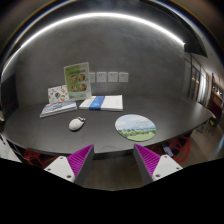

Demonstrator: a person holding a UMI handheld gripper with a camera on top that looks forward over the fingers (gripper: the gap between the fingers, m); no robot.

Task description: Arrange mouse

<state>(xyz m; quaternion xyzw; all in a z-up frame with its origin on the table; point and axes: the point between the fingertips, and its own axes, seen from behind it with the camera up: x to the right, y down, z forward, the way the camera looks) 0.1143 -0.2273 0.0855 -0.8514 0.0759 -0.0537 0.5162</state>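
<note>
A small white mouse (77, 124) lies on the dark table (100, 135), left of a round mouse mat (136, 127) with a green and white picture. My gripper (112, 160) hovers near the table's front edge, well back from both. Its two fingers with purple pads (74, 161) stand wide apart with nothing between them. The mouse is beyond the fingers, a little left of the gap, and the round mat is beyond the right finger.
Behind the mouse a green booklet stands upright (77, 79), with a flat leaflet (57, 108) and a blue-and-white book (103, 102) lying beside it. A grey wall with several white sockets (107, 77) rises behind the table. Reddish chair parts (180, 150) show below the table's front edge.
</note>
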